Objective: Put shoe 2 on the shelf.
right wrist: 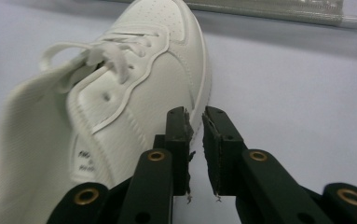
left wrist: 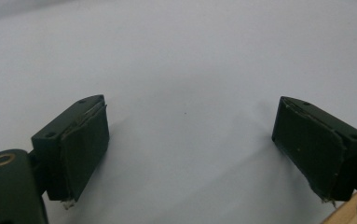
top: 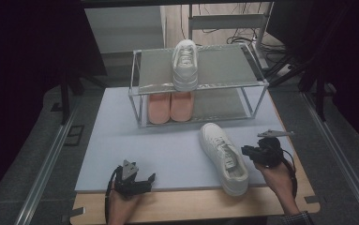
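A white sneaker (top: 224, 157) lies on the pale blue mat (top: 163, 145), toe toward the rack, heel near the mat's front edge. My right gripper (top: 248, 151) hovers just to its right, jaws aimed at the shoe's side. In the right gripper view the white sneaker (right wrist: 134, 79) sits left of my right gripper (right wrist: 197, 116), whose jaws are shut to a thin slit with nothing between them. My left gripper (top: 139, 177) rests at the mat's front left; in its own view the left gripper (left wrist: 190, 140) is wide open over bare mat.
A two-shelf metal rack (top: 228, 65) stands at the back of the mat. A second white sneaker (top: 185, 65) sits on its top shelf, and a pair of pink shoes (top: 170, 107) on the lower shelf. The wooden table edge (top: 191, 206) runs along the front.
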`<state>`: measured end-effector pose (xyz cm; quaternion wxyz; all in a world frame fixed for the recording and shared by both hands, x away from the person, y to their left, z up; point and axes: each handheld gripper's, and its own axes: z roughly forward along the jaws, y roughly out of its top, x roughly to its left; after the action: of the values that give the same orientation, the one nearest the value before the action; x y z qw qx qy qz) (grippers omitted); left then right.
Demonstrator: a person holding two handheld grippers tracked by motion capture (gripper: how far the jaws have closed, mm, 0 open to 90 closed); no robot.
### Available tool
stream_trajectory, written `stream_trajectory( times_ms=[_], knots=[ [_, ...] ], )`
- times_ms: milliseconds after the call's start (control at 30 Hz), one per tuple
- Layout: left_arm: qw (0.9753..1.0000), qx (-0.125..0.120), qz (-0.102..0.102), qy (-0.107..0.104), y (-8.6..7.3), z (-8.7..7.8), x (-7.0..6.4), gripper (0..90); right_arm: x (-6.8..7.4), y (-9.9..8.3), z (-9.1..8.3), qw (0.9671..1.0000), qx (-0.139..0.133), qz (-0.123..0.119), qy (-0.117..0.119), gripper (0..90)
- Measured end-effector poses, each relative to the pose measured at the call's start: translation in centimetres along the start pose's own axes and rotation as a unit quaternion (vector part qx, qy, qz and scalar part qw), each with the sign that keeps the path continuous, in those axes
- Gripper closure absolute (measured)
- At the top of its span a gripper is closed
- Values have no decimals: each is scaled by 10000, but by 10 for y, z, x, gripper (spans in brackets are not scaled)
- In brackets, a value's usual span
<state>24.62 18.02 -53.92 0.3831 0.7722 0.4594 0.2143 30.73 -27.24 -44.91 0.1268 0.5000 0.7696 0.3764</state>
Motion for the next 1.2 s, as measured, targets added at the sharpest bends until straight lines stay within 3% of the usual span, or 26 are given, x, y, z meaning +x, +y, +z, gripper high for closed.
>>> stream_trajectory(
  times_ms=[133,333,533,733,833,1033,1200],
  knots=[
    [10000,1,1,1,0,0,0,109,4,-4,-11,9999,-80,-32,149,752],
    [10000,-1,0,0,0,0,0,109,12,-6,-23,9994,-179,-123,276,631],
    [10000,-1,0,-1,0,0,0,109,19,-5,-20,9981,-167,-247,545,518],
    [10000,0,0,0,0,0,0,109,23,-1,-4,9982,48,-335,497,515],
    [10000,0,0,-1,0,0,0,109,24,-1,2,9987,216,-333,326,596],
    [10000,-1,0,-1,0,0,0,109,21,-1,-3,9993,203,7,315,789],
    [10000,-1,-1,-1,0,0,0,109,7,-2,-2,9940,173,741,783,821]
  ],
)
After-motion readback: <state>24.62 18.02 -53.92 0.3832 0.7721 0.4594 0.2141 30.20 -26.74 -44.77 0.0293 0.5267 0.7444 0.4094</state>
